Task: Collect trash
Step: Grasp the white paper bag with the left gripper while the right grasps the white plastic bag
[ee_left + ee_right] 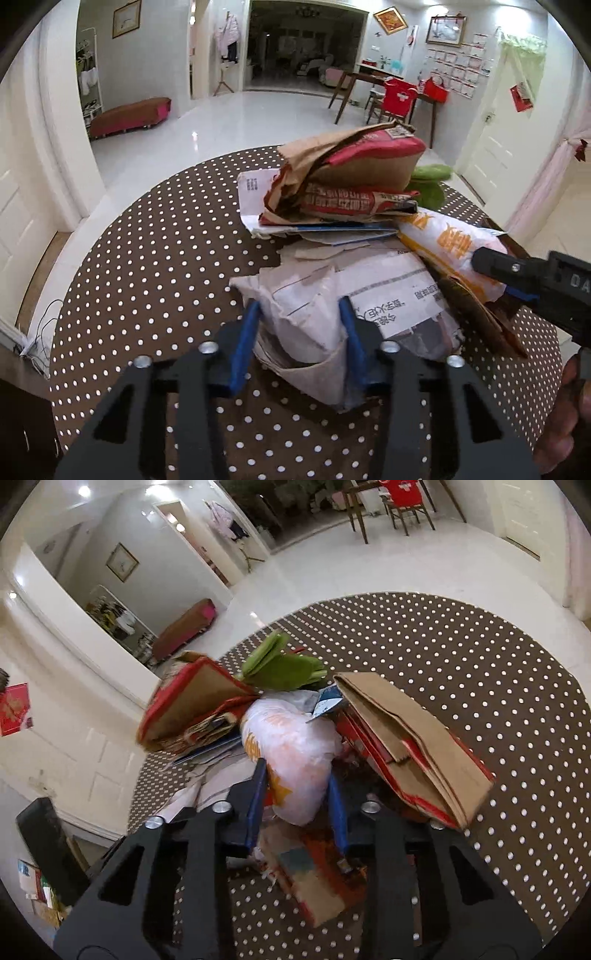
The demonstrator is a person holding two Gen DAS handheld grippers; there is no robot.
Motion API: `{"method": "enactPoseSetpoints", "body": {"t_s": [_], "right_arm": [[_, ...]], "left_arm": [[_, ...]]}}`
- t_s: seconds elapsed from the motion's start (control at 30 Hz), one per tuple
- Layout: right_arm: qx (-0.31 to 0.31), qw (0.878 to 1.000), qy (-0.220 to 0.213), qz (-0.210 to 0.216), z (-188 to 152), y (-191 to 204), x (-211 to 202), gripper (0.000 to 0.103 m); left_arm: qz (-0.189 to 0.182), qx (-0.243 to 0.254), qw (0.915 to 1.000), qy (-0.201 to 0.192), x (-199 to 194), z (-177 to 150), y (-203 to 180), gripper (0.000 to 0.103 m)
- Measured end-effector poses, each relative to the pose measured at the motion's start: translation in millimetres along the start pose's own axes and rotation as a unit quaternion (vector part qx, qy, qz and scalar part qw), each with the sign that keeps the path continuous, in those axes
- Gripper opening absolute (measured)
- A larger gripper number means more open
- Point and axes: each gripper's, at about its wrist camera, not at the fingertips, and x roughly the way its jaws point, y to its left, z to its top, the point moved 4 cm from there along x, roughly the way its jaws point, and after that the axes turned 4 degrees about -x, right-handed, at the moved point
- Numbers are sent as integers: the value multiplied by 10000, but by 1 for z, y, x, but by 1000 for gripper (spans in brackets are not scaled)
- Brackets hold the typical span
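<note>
The trash sits in one heap near the middle of the dotted desk point(147, 229), so each gripper takes the piece nearest it. The left gripper point(299, 325) pinches the crumpled white mailer point(314, 317) at the heap's near edge, its fingers point(245, 343) pressing both sides. The right gripper point(297, 794) pinches the white-and-orange bag point(295, 749) lying on top. A brown paper bag point(343, 173) and a green cloth point(430, 181) lie at the far side, and folded cardboard point(410, 742) crowds the right. Both held pieces seem to overlap loose paper, which may drag along.
</note>
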Motion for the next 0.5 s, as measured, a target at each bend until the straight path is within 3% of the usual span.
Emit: {"method": "enactPoseSetpoints", "body": {"t_s": [0.1, 0.5], "right_arm": [[-170, 9997, -132, 106, -3, 9, -18, 26], [-646, 9958, -583, 283, -9, 21, -96, 26]], "left_arm": [[-97, 18, 10000, 18, -5, -3, 4, 27], [-332, -149, 9992, -162, -43, -18, 22, 25]]}}
